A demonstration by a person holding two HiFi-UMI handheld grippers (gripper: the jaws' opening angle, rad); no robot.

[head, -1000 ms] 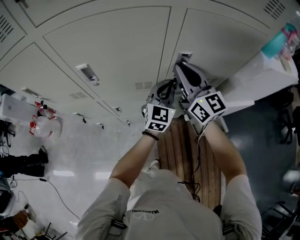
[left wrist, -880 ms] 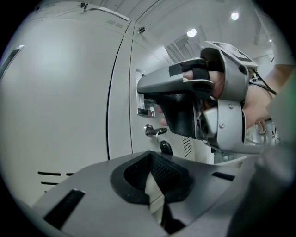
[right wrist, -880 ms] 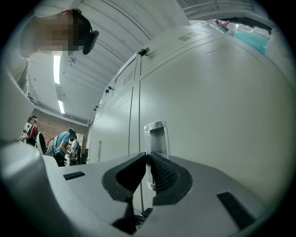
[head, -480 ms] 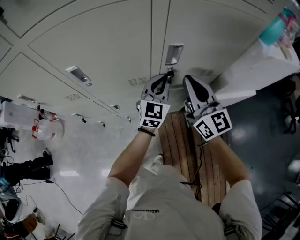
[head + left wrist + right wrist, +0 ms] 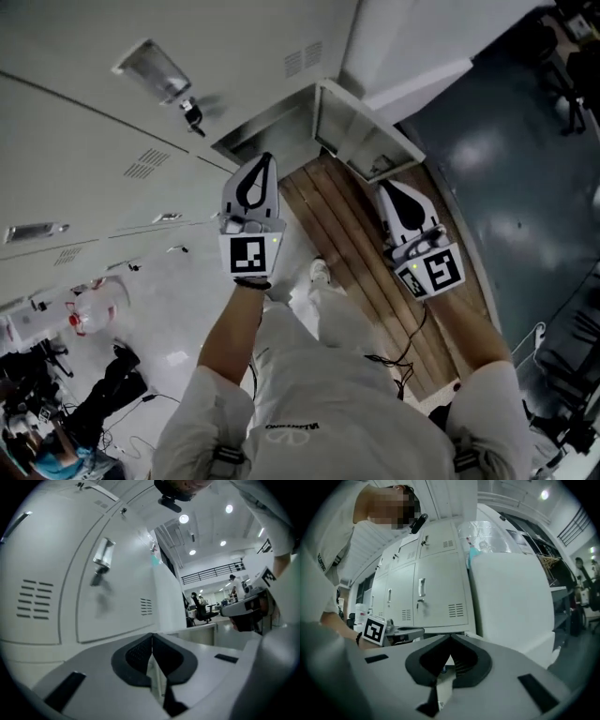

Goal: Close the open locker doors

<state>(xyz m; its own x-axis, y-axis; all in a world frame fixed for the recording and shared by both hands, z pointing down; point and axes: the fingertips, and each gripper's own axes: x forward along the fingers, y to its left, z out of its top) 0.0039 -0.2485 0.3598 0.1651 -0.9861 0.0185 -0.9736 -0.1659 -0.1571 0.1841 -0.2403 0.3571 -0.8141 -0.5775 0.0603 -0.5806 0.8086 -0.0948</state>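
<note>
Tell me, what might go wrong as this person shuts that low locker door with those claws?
1. The open door juts out over the wooden planks near the person's shoe; leaning down could cost balance.
2. The left claw and right claw are both shut and empty, so a push with a narrow tip may slip off the door.
3. The loose cable might snag.

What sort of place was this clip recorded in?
Probably a locker area opening onto an office floor: a bank of pale metal lockers with vents and handles, a wooden slatted platform at their foot, and an office chair in the lit hall beyond.
</note>
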